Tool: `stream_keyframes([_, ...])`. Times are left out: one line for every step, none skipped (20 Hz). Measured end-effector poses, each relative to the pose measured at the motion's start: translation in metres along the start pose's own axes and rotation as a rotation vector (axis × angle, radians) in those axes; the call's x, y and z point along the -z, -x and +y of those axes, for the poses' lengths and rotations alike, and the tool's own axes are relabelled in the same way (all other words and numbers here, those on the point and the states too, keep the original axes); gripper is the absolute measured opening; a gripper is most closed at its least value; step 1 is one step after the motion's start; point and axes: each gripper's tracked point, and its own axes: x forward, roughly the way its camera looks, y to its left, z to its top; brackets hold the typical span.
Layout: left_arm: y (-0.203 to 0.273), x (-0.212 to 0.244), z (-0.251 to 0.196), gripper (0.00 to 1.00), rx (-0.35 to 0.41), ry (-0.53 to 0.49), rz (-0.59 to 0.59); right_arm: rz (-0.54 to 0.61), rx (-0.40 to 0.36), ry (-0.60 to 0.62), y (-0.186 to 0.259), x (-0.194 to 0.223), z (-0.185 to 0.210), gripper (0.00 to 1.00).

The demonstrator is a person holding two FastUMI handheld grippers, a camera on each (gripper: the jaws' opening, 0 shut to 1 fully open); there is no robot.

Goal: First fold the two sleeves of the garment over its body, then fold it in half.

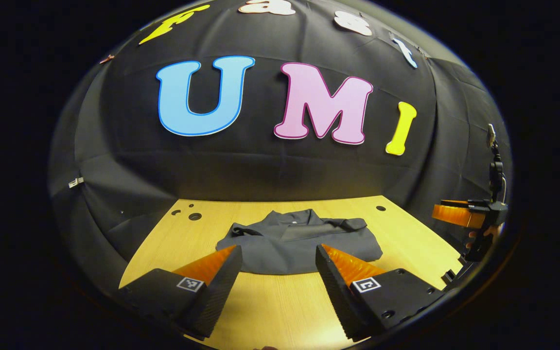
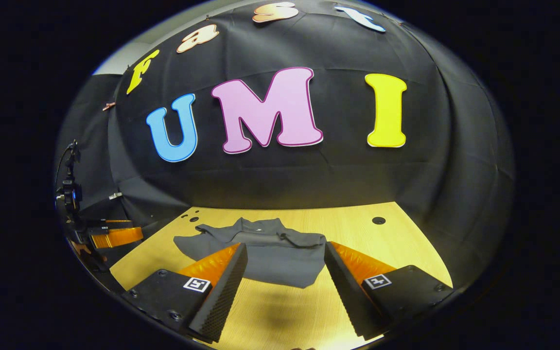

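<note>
Dark grey garment [image 1: 293, 243] lies flat on the light wooden table [image 1: 270, 306], toward the far half, near the black cloth wall [image 1: 270, 170]. In left gripper view the left gripper [image 1: 276, 255] hangs above the table on the near side of the garment, fingers spread wide apart, nothing between them; garment's near hem shows just past the fingertips, centred in the gap. Not touching the cloth as far as can be told.

In right gripper view the right gripper [image 2: 285, 253] is also released, fingers wide apart & empty, above the table on the near side. Garment [image 2: 260, 255] sits ahead of it, slightly left of centre, near hem between the two fingers.

Garment orientation: collar at the far edge, pointing to the wall; hem toward the grippers. Sleeves look already folded in over the body: one lies across the top right in left gripper view [image 1: 343, 224], w/ a fold ridge across the chest. Overall shape is wider than deep, long axis running left-right across the table.

Right gripper also shows at the right edge of left gripper view [image 1: 460, 214], w/ part of a hand behind it; left gripper at the left edge of right gripper view [image 2: 114, 237]. Both well apart from the garment. Round holes in table [image 1: 195, 216] near far corners.
</note>
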Motion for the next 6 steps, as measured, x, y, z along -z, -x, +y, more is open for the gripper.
stream_keyframes([0.003, 0.004, 0.001, 0.95, -0.003, 0.003, 0.008, 0.004, 0.002, -0.006, 0.002, 0.002, 0.001, 0.98])
stream_keyframes([0.006, 0.008, 0.002, 0.95, -0.003, 0.009, 0.015, 0.008, 0.004, -0.015, 0.004, 0.005, 0.001, 0.98])
stream_keyframes([0.008, 0.011, 0.002, 0.95, -0.006, 0.016, 0.021, 0.011, 0.008, -0.020, 0.004, 0.007, 0.001, 0.99])
stream_keyframes([0.009, 0.014, 0.003, 0.95, -0.006, 0.025, 0.027, 0.011, 0.012, -0.021, 0.007, 0.007, -0.001, 0.98])
stream_keyframes([0.011, 0.016, 0.003, 0.95, -0.008, 0.033, 0.034, 0.012, 0.016, -0.022, 0.008, 0.008, -0.001, 0.99])
stream_keyframes([0.012, 0.018, 0.004, 0.95, -0.010, 0.039, 0.037, 0.013, 0.017, -0.023, 0.009, 0.009, -0.001, 0.99])
